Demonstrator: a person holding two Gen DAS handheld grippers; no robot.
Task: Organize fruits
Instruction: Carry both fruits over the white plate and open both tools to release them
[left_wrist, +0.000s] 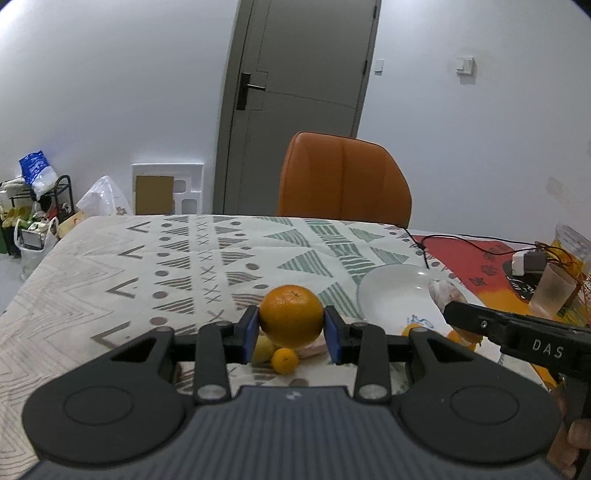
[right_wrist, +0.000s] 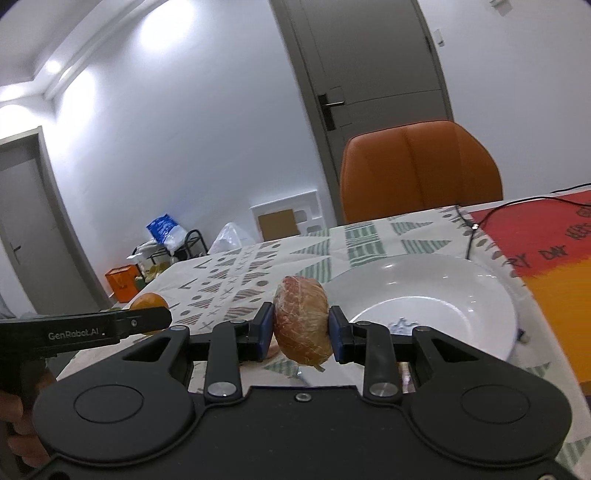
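My left gripper (left_wrist: 291, 330) is shut on a large orange (left_wrist: 291, 314) and holds it above the patterned tablecloth (left_wrist: 147, 266). Under it lie a yellow fruit (left_wrist: 263, 350) and a small orange (left_wrist: 284, 361). My right gripper (right_wrist: 301, 328) is shut on a reddish fruit wrapped in plastic film (right_wrist: 302, 325), just left of the white plate (right_wrist: 461, 288). The plate also shows in the left wrist view (left_wrist: 391, 291), with the wrapped fruit (left_wrist: 445, 291) over its right side. The large orange shows in the right wrist view (right_wrist: 149, 302), behind the left gripper's body.
An orange chair (left_wrist: 343, 177) stands at the table's far side. A black cable (left_wrist: 476, 240) runs over a red and orange mat (left_wrist: 480, 266). A frosted plastic cup (left_wrist: 552, 291) and a charger (left_wrist: 528, 262) stand at the right. More small orange fruit (left_wrist: 412, 328) lies near the plate.
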